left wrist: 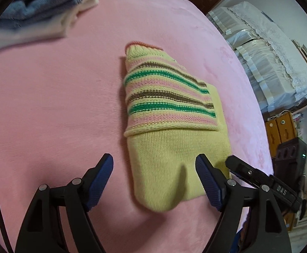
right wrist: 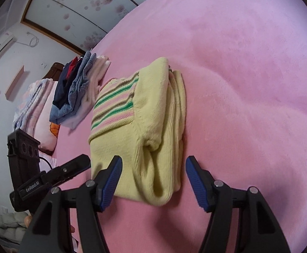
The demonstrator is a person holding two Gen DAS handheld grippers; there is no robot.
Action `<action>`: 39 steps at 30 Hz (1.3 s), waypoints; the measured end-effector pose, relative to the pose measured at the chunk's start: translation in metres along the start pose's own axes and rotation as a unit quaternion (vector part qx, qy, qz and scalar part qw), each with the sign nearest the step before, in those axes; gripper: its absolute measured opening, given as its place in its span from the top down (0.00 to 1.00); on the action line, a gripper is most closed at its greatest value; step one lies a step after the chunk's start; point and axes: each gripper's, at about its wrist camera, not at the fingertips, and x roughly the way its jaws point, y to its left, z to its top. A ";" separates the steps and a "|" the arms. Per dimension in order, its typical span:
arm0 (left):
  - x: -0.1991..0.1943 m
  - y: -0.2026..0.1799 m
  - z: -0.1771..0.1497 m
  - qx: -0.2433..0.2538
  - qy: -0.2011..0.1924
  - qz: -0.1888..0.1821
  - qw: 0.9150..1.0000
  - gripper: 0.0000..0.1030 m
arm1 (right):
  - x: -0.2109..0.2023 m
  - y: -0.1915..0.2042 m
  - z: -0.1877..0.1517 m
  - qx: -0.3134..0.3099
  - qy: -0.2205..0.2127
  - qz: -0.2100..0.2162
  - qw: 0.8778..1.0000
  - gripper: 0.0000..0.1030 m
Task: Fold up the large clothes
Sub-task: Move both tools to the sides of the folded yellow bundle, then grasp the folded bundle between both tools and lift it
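A yellow knit sweater (left wrist: 172, 130) with pink, green and brown stripes lies folded into a compact bundle on the pink bed cover (left wrist: 48, 105). My left gripper (left wrist: 154, 164) is open just above the bundle's near yellow end, holding nothing. In the right wrist view the same sweater (right wrist: 140, 126) lies folded, its layered edges facing right. My right gripper (right wrist: 153, 166) is open over the sweater's near end, holding nothing. The right gripper (left wrist: 258, 179) shows at the sweater's right corner in the left wrist view; the left gripper (right wrist: 54, 177) shows at lower left in the right wrist view.
A stack of folded clothes (right wrist: 77, 88), denim on top, lies on the bed beyond the sweater and also shows in the left wrist view (left wrist: 37, 14). Folded bedding (right wrist: 33, 105) lies past it. Furniture (left wrist: 279, 126) stands beyond the bed's right edge.
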 end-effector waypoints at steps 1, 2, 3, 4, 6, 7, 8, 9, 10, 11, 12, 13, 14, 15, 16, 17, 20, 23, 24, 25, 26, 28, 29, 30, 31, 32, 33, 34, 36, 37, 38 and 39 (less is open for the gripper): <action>0.002 0.001 0.001 -0.002 0.001 -0.002 1.000 0.23 | 0.002 -0.002 0.003 0.005 0.003 0.005 1.000 0.39; 0.007 0.002 0.003 -0.005 0.003 -0.006 1.000 0.23 | 0.007 -0.007 0.006 0.013 0.008 0.016 1.000 0.39; 0.011 0.002 0.004 -0.007 0.005 -0.008 1.000 0.23 | 0.011 -0.010 0.008 0.019 0.013 0.024 0.999 0.39; 0.016 0.002 0.006 -0.008 0.008 -0.012 1.000 0.23 | 0.014 -0.012 0.010 0.024 0.016 0.029 0.999 0.39; 0.024 0.004 0.008 -0.013 0.011 -0.013 1.000 0.23 | 0.023 -0.018 0.013 0.033 0.024 0.047 0.998 0.39; 0.028 0.004 0.009 -0.014 0.013 -0.015 1.000 0.23 | 0.025 -0.019 0.015 0.036 0.026 0.052 0.998 0.39; 0.032 0.005 0.011 -0.015 0.015 -0.017 1.000 0.23 | 0.029 -0.021 0.017 0.038 0.029 0.065 0.997 0.39; 0.034 0.009 0.010 -0.016 0.016 -0.020 1.000 0.23 | 0.032 -0.022 0.018 0.040 0.030 0.071 0.996 0.38; 0.037 0.009 0.011 -0.017 0.015 -0.023 0.999 0.22 | 0.034 -0.023 0.019 0.042 0.030 0.076 0.996 0.37; 0.040 0.009 0.012 -0.018 0.014 -0.026 0.999 0.20 | 0.036 -0.024 0.020 0.044 0.029 0.081 0.995 0.37; 0.042 0.010 0.013 -0.020 0.011 -0.029 0.999 0.20 | 0.038 -0.025 0.022 0.046 0.029 0.087 0.995 0.36; 0.045 0.009 0.013 -0.021 0.009 -0.032 0.999 0.19 | 0.040 -0.025 0.023 0.046 0.029 0.091 0.994 0.35; 0.047 0.007 0.014 -0.019 0.007 -0.034 0.999 0.19 | 0.040 -0.026 0.023 0.045 0.029 0.092 0.994 0.35; 0.049 0.008 0.015 -0.017 0.007 -0.035 0.999 0.19 | 0.040 -0.027 0.024 0.043 0.028 0.094 0.994 0.36; 0.052 0.007 0.016 -0.016 0.006 -0.037 0.999 0.18 | 0.041 -0.025 0.026 0.039 0.027 0.095 0.994 0.36; 0.055 0.007 0.018 -0.014 0.006 -0.040 0.999 0.18 | 0.042 -0.024 0.026 0.034 0.025 0.095 0.995 0.36; 0.059 0.004 0.020 -0.017 0.007 -0.047 0.999 0.18 | 0.045 -0.020 0.027 0.021 0.017 0.092 0.995 0.37; 0.062 0.001 0.022 -0.023 0.007 -0.048 0.999 0.18 | 0.043 -0.018 0.026 0.011 0.006 0.087 0.996 0.40; 0.063 0.000 0.022 -0.024 0.004 -0.047 0.999 0.19 | 0.043 -0.017 0.025 0.008 0.002 0.085 0.996 0.42; 0.063 -0.001 0.022 -0.025 0.001 -0.045 0.999 0.20 | 0.043 -0.016 0.024 0.007 -0.001 0.084 0.996 0.45; 0.062 -0.001 0.021 -0.024 -0.002 -0.041 0.999 0.22 | 0.043 -0.015 0.023 0.006 -0.004 0.083 0.997 0.46; 0.058 -0.005 0.019 -0.017 -0.011 -0.028 0.999 0.27 | 0.041 -0.014 0.022 0.004 -0.009 0.079 0.997 0.50; 0.055 -0.007 0.017 -0.011 -0.017 -0.020 1.000 0.31 | 0.040 -0.013 0.021 0.003 -0.012 0.077 0.997 0.51; 0.054 -0.009 0.017 -0.007 -0.022 -0.014 1.000 0.32 | 0.039 -0.012 0.020 0.002 -0.014 0.075 0.997 0.53; 0.052 -0.013 0.016 0.000 -0.027 -0.007 1.000 0.36 | 0.038 -0.011 0.020 0.001 -0.016 0.073 0.997 0.54; 0.050 -0.014 0.016 0.004 -0.030 -0.003 1.000 0.41 | 0.037 -0.009 0.019 -0.001 -0.019 0.071 0.997 0.55; 0.046 -0.018 0.016 0.008 -0.036 0.001 0.999 0.42 | 0.034 -0.006 0.018 -0.004 -0.022 0.068 0.997 0.57; 0.043 -0.018 0.016 0.010 -0.038 0.002 0.999 0.45 | 0.033 -0.004 0.018 -0.008 -0.025 0.066 0.998 0.58; 0.037 -0.022 0.015 0.016 -0.041 0.006 0.999 0.48 | 0.026 0.008 0.015 -0.022 -0.033 0.055 0.998 0.60; 0.033 -0.023 0.014 0.018 -0.043 0.007 0.999 0.49 | 0.024 0.012 0.014 -0.026 -0.036 0.051 0.998 0.60; 0.030 -0.025 0.013 0.020 -0.045 0.009 0.999 0.50 | 0.021 0.018 0.011 -0.033 -0.039 0.048 0.998 0.61; 0.023 -0.027 0.011 0.023 -0.047 0.013 0.999 0.50 | 0.017 0.024 0.009 -0.037 -0.038 0.048 0.997 0.61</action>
